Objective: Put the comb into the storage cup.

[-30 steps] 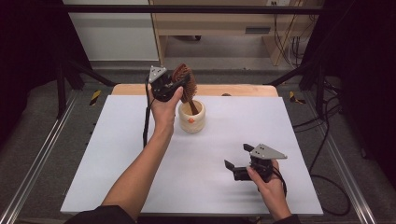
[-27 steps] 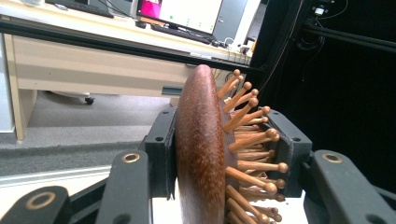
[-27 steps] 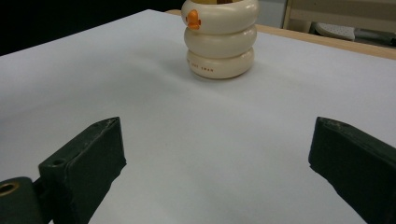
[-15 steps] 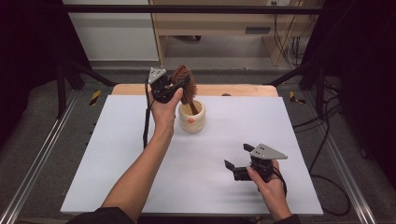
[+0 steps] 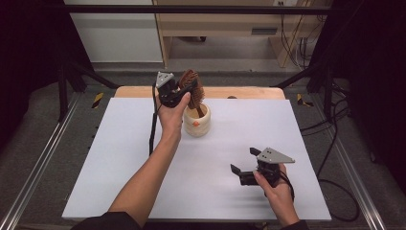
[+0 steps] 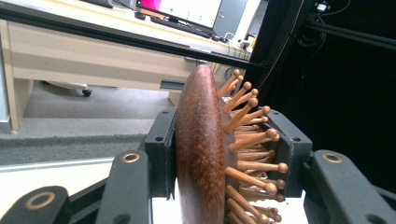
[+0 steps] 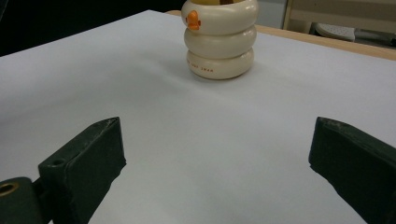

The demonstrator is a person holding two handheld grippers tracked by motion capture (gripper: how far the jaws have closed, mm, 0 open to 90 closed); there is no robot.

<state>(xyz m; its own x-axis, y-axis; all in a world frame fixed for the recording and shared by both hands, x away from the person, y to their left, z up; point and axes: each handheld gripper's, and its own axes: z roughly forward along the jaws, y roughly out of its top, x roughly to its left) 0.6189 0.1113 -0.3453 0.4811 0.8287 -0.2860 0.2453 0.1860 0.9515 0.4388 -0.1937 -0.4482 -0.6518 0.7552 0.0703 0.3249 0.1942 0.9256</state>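
A brown wooden hairbrush (image 5: 191,85) with peg bristles stands with its handle down inside a cream ribbed cup (image 5: 197,122) at the far middle of the white table (image 5: 119,158). My left gripper (image 5: 187,94) is shut on the brush head; in the left gripper view its pads clamp the smooth back and the bristle side of the hairbrush (image 6: 201,154). My right gripper (image 5: 242,160) rests low near the front right, jaws open with nothing between them. In the right gripper view the open gripper (image 7: 217,154) faces the cup (image 7: 219,42) across bare table.
A wooden strip (image 5: 239,92) runs along the table's far edge. Metal rails (image 5: 43,158) flank the table on both sides. A wooden desk (image 5: 215,28) stands behind, and cables (image 5: 335,124) lie on the floor at the right.
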